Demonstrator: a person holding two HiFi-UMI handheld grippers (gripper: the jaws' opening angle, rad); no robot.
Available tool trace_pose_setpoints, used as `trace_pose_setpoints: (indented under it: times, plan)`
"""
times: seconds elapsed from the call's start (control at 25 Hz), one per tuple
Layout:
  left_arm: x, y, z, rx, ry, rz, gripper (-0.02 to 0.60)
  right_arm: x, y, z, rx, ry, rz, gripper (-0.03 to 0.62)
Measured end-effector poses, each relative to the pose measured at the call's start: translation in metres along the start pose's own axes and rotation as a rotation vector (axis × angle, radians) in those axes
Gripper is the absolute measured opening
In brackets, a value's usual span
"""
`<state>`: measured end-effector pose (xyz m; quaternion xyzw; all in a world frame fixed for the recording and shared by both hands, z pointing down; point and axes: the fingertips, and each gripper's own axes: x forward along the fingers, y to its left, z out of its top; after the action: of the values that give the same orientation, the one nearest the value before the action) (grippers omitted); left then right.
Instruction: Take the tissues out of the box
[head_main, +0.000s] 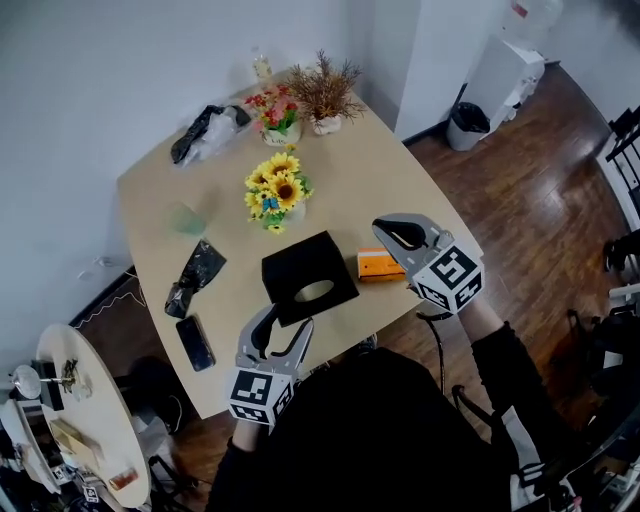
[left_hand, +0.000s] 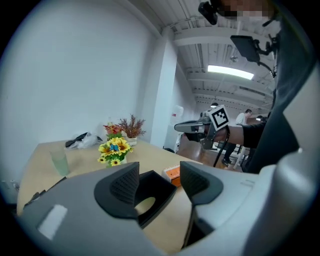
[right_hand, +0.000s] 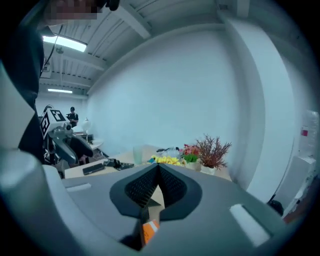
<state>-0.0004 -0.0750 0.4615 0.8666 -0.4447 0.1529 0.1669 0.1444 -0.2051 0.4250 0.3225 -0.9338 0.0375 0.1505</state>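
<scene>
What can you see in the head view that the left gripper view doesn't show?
Only the head view shows the round side table and the marker cube on the left gripper. Only the left gripper view shows the ceiling light. Both show the black tissue box, the sunflowers, the orange box and the right gripper.

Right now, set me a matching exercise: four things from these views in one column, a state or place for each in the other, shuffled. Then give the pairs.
Things
1. left gripper
2. right gripper
3. black tissue box
4. phone

States or places
a. oval opening facing up
b. jaws apart, nothing between them
c. lying flat near the near edge of the table
d. jaws together, nothing held

Pairs: 1-b, 2-d, 3-a, 4-c
</scene>
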Motion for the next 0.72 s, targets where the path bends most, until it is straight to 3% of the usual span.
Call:
trace_pose_setpoints:
  times: [0.2,0.4,0.56,0.72]
  plan:
    - [-0.023,0.024,0.006,-0.036,-0.080,-0.007,0.209,-0.024,0.031,0.038,0.129,-0.137,-0.162,0.000]
    - [-0.039,0.046,-0.019,-0.102,-0.098,-0.024,0.191,-0.042,0.053,0.017,0.197,-0.093,-0.340,0.000]
    - [-0.043,0.062,-0.025,-0.096,-0.110,-0.007,0.181,-0.052,0.068,0.009,0.175,-0.064,-0.398,0.000]
    - [-0.049,0.064,-0.013,-0.069,-0.128,0.013,0.181,-0.055,0.070,0.017,0.160,-0.107,-0.430,0.000]
